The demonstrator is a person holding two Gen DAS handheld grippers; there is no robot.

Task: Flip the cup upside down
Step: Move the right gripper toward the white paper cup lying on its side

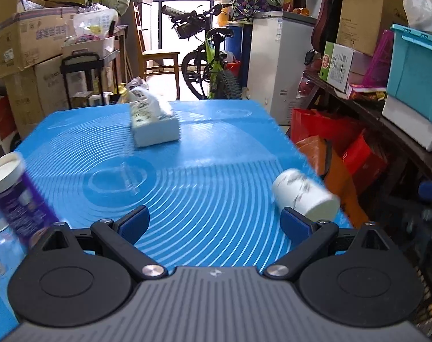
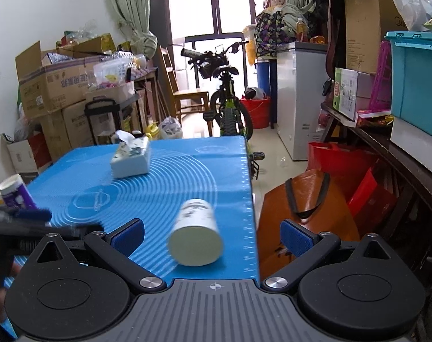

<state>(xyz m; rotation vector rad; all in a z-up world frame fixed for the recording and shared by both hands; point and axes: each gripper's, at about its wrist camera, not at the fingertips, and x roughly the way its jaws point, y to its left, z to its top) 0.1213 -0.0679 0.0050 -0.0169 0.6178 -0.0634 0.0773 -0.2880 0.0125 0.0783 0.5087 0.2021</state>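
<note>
A white paper cup [image 2: 196,232] with a grey print lies on its side on the blue mat [image 2: 170,176], near the mat's right edge, its round end facing my right gripper. My right gripper [image 2: 213,238] is open and empty, and the cup lies just ahead between its blue pads [image 2: 129,236]. In the left wrist view the cup [image 1: 304,196] lies at the right, just beyond the right pad. My left gripper [image 1: 216,222] is open and empty over the mat [image 1: 204,176].
A white tissue pack [image 1: 154,122] sits at the far middle of the mat, also in the right wrist view [image 2: 131,158]. A purple bottle with a white cap [image 1: 14,193] stands at the left edge. Red and orange bags [image 2: 315,199] and loaded shelves stand right of the table.
</note>
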